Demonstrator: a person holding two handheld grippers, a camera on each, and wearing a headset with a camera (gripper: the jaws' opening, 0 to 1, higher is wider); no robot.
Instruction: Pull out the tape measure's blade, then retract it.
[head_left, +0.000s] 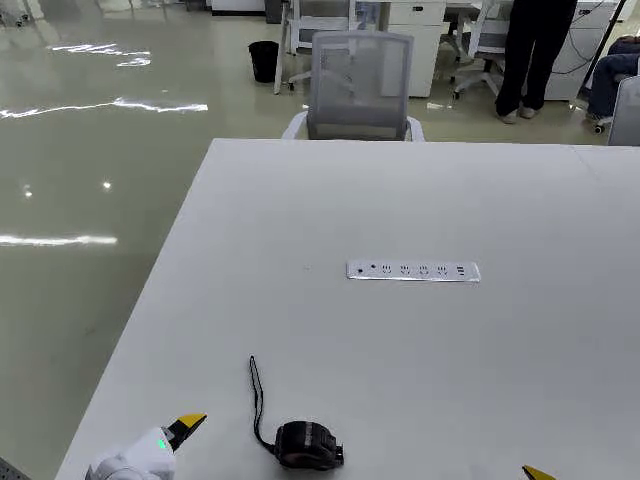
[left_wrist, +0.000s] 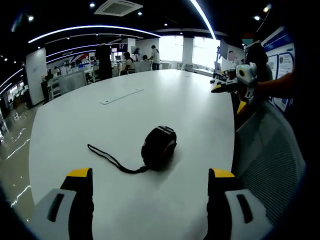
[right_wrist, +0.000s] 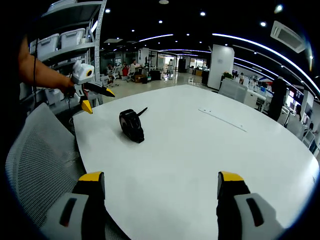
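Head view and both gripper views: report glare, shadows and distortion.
Head view: light glares in streaks on the glossy floor; tape measure sharp. Left gripper view: fisheye bows the table edge; soft shadow under the tape measure. Right gripper view: ceiling light strip curves, room dim.

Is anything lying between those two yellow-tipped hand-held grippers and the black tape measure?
Nothing visible does. Bare white table lies between the tape measure and both the left hand-held gripper and the right hand-held gripper, whose jaws stand open. Only the tape's own strap trails toward the left one; the power strip lies well beyond.
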